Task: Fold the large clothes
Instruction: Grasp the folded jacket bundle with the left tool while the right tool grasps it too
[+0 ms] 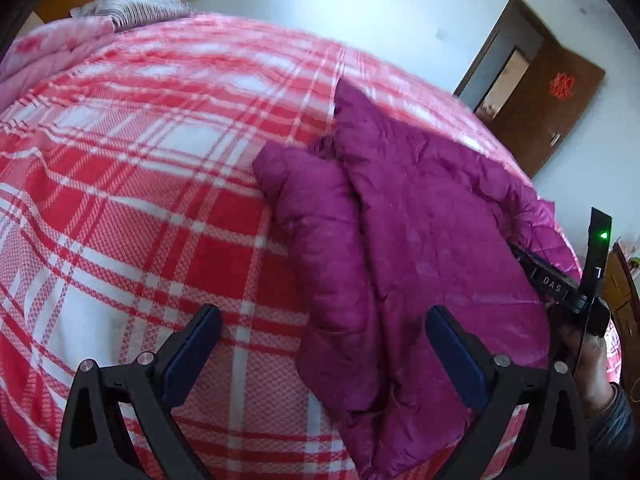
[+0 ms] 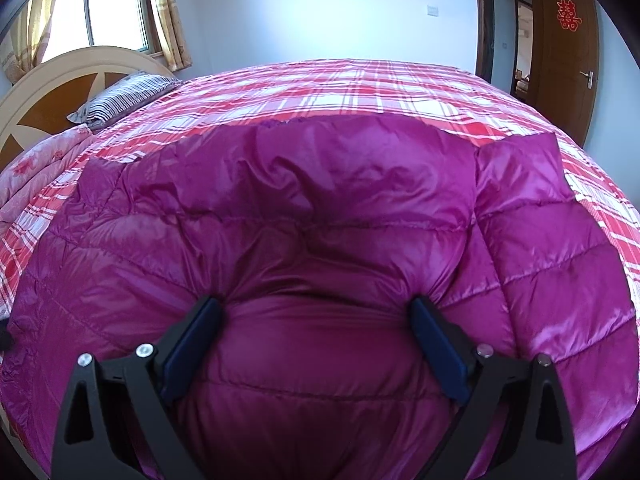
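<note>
A magenta quilted puffer jacket point(image 1: 416, 240) lies on a bed covered by a red and white plaid sheet point(image 1: 140, 184). In the left wrist view one sleeve point(image 1: 320, 248) lies folded alongside the body. My left gripper point(image 1: 324, 320) is open and empty, above the jacket's near edge and the sheet. The right gripper's body point(image 1: 560, 284) shows at the jacket's right side. In the right wrist view the jacket point(image 2: 320, 208) fills the frame. My right gripper point(image 2: 316, 312) is open, its fingers pressed into the puffy fabric, which bulges between them.
A striped pillow point(image 2: 120, 96) and a pink floral quilt point(image 2: 36, 168) lie at the bed's head by a round headboard point(image 2: 52, 92). A window with curtains point(image 2: 100, 4) is behind. A brown door point(image 2: 568, 48) stands open at the right.
</note>
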Tool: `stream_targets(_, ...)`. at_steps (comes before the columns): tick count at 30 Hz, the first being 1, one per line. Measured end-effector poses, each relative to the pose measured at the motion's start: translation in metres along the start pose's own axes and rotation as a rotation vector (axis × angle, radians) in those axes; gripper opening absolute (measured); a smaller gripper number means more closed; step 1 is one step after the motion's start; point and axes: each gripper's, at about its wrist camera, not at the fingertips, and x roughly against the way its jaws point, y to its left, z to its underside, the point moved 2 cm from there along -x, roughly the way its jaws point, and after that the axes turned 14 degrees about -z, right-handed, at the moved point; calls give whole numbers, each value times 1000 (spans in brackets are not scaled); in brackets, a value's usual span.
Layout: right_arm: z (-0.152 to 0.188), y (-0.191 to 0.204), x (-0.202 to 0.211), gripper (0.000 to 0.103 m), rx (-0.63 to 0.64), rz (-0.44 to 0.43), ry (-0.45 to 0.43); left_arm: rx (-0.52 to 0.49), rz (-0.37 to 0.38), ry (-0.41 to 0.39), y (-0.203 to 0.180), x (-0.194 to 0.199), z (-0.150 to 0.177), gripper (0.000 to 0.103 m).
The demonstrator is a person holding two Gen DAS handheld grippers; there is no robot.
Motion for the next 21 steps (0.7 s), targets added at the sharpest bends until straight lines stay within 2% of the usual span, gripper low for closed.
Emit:
stream_targets(1,0,1,0,98,0,0,-1,-10,22,-4,-5,-1,0,100)
stream_targets(3,0,1,0,98,0,0,-1,-23,70,-3,-14,-3,1,81)
stream_targets(4,0,1,0,98,0,0,-2,-39,83,9,-20,-6,2,68)
stream_targets(6,1,0,0,98,-1,-1,-4,-61,87,-5,-27,-8,1,56)
stream_targets(7,1,0,1,98,-2,-3,-5,-64,106,4,-30,-9,0,38)
stream_targets(8,1,1,1,98,-1,-15,-4,-57,122,12,-30,-9,0,29)
stream_targets(10,0,0,1,98,-4,-19,0,-46,135,5,-31,-5,0,21)
stream_targets(12,-3,0,3,99,-5,-47,23,-52,132,-12,-31,0,-3,17)
stream_targets(14,-7,-2,14,95,-3,-72,47,-15,169,-8,-25,4,-5,16)
stream_targets(16,-10,-4,36,94,-32,-87,22,14,202,-2,-20,5,-4,16)
stream_targets(19,-6,-2,47,95,2,-41,33,44,244,8,-15,7,-4,16)
stream_targets(21,6,1,28,95,50,-16,107,59,273,-5,-14,14,-6,15)
